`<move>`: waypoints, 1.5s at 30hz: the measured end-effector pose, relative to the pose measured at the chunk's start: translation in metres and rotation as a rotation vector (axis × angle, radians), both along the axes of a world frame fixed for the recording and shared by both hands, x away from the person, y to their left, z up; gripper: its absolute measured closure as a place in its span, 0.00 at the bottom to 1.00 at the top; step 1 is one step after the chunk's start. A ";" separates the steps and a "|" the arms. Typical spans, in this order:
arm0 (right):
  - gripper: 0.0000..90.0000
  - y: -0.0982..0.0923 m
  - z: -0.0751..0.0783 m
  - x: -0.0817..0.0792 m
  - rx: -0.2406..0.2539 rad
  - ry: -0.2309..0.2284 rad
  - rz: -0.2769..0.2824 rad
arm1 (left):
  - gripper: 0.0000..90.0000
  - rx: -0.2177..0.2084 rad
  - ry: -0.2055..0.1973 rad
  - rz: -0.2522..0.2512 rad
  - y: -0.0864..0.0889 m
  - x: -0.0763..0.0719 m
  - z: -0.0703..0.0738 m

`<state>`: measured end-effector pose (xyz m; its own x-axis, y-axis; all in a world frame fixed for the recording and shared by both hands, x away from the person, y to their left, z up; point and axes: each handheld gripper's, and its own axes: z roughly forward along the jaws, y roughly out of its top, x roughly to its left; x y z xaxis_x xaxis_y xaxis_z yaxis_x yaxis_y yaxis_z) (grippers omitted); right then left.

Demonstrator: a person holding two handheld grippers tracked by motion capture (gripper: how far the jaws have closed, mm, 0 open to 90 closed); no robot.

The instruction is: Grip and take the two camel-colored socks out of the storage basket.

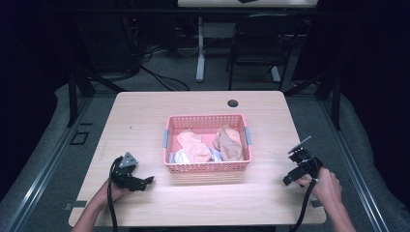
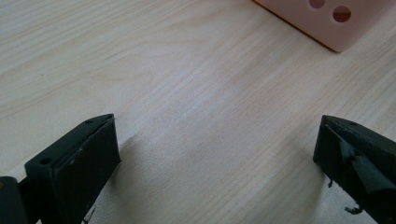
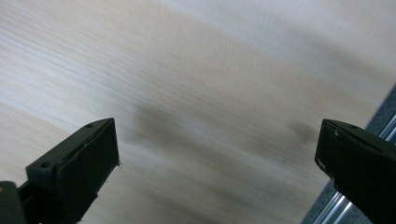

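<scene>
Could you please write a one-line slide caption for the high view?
Pink basket of socks on wooden table, open left gripper and right gripper flanking it.

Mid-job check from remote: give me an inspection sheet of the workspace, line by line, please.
Surface: wooden table, bare apart from the basket; grommet hole at the far edge.
Job's things: pink basket at centre, holding peach-coloured socks and some pale cloth.
Clutter: nothing seen.
Grippers: left gripper open and empty, left of the basket; right gripper open and empty, near the table's right edge.
Cables: one trails from each gripper toward the person; more on the floor behind.
Surroundings: dark room, chair and another table beyond.
</scene>
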<state>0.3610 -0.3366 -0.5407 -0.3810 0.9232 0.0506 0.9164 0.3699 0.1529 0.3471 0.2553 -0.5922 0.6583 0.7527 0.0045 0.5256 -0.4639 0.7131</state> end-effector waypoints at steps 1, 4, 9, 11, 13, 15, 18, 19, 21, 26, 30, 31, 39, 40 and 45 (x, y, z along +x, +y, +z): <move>0.00 0.001 0.005 0.001 0.000 -0.003 0.012 | 0.00 0.000 0.000 0.000 0.000 0.000 0.000; 0.00 0.007 0.019 0.002 0.010 -0.027 0.027 | 0.00 0.000 0.000 0.000 0.000 0.000 0.000; 0.00 0.018 0.038 0.006 0.010 -0.045 0.052 | 0.00 -0.001 0.000 0.001 0.000 0.000 0.000; 0.00 0.022 0.044 0.008 0.017 -0.050 0.061 | 0.00 0.000 0.001 0.002 0.000 0.000 0.000; 0.00 0.027 0.048 0.008 0.026 -0.079 0.059 | 0.00 -0.001 0.001 0.003 0.000 0.000 0.000; 0.00 0.031 0.055 0.010 0.009 -0.063 0.085 | 0.00 0.000 0.002 0.003 0.000 0.000 0.000; 0.00 0.037 0.063 0.012 0.002 -0.063 0.098 | 0.00 -0.001 0.002 0.004 0.000 0.000 0.000; 0.00 0.039 0.066 0.012 0.009 -0.068 0.102 | 0.00 0.000 0.002 0.003 0.000 0.000 0.000; 0.00 0.044 0.070 0.012 0.019 -0.089 0.099 | 0.00 0.000 0.002 0.004 0.000 0.000 0.000; 0.00 0.055 0.086 0.016 0.012 -0.098 0.129 | 0.00 0.000 0.002 0.004 0.000 0.000 0.000; 0.00 0.065 0.099 0.021 -0.004 -0.087 0.163 | 0.00 0.000 0.002 0.004 0.000 0.000 0.000; 0.00 0.069 0.100 0.021 0.000 -0.103 0.156 | 0.00 -0.001 0.002 0.004 0.000 0.000 0.000; 0.00 0.096 0.120 0.032 0.001 -0.118 0.224 | 0.00 0.000 0.002 0.004 0.000 0.000 0.000; 0.00 0.100 0.121 0.032 0.003 -0.129 0.223 | 0.00 -0.001 0.002 0.004 0.000 0.000 0.000; 0.00 0.120 0.125 0.038 0.019 -0.160 0.253 | 0.00 -0.001 0.002 0.004 0.000 0.000 0.000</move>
<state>0.3990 -0.2166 -0.4158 -0.6036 0.7972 -0.0125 0.7590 0.5793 0.2972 0.3467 0.2552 -0.5922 0.6554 0.7553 0.0029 0.5287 -0.4615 0.7124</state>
